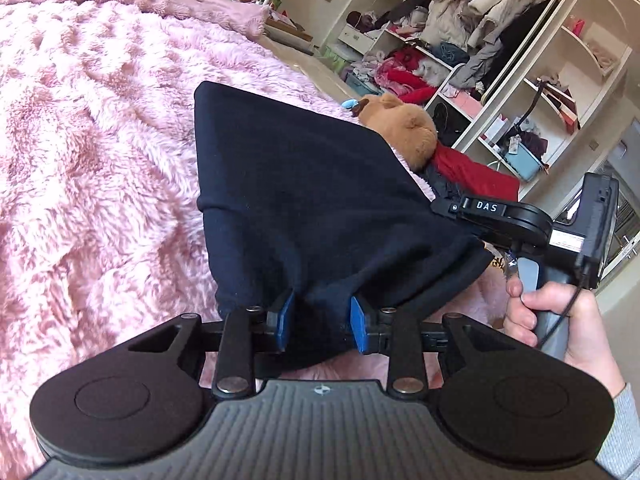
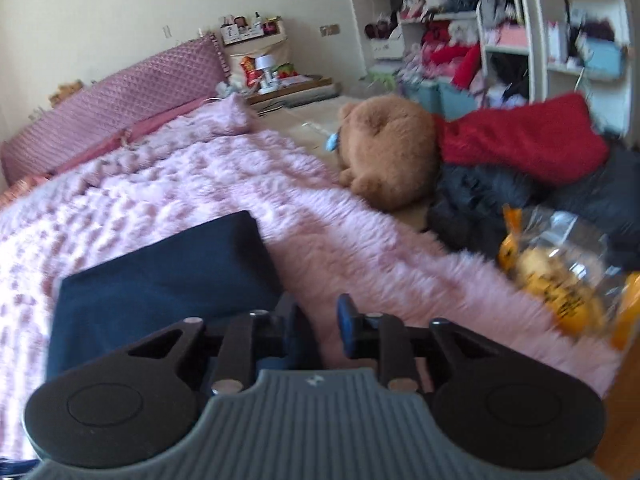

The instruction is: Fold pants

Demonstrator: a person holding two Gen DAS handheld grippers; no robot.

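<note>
Dark navy pants (image 1: 320, 200) lie folded into a flat block on the fluffy pink blanket (image 1: 100, 140). My left gripper (image 1: 322, 320) stands open at their near edge. The cloth lies loosely between its blue pads (image 1: 285, 320) and drapes over the tips. In the right wrist view the pants (image 2: 160, 284) sit at lower left. My right gripper (image 2: 320, 322) is open just beside their right edge, with only pink blanket (image 2: 360, 248) between its fingers. In the left wrist view its black housing (image 1: 504, 220) sits at the pants' right side, held by a hand (image 1: 560, 320).
A brown plush bear (image 2: 384, 156) lies at the bed's far edge, beside a red garment (image 2: 520, 140) and dark clothes (image 2: 480, 200). A clear bag with orange print (image 2: 560, 272) rests near the right. Open white shelves (image 1: 500, 60) stuffed with clothing stand beyond.
</note>
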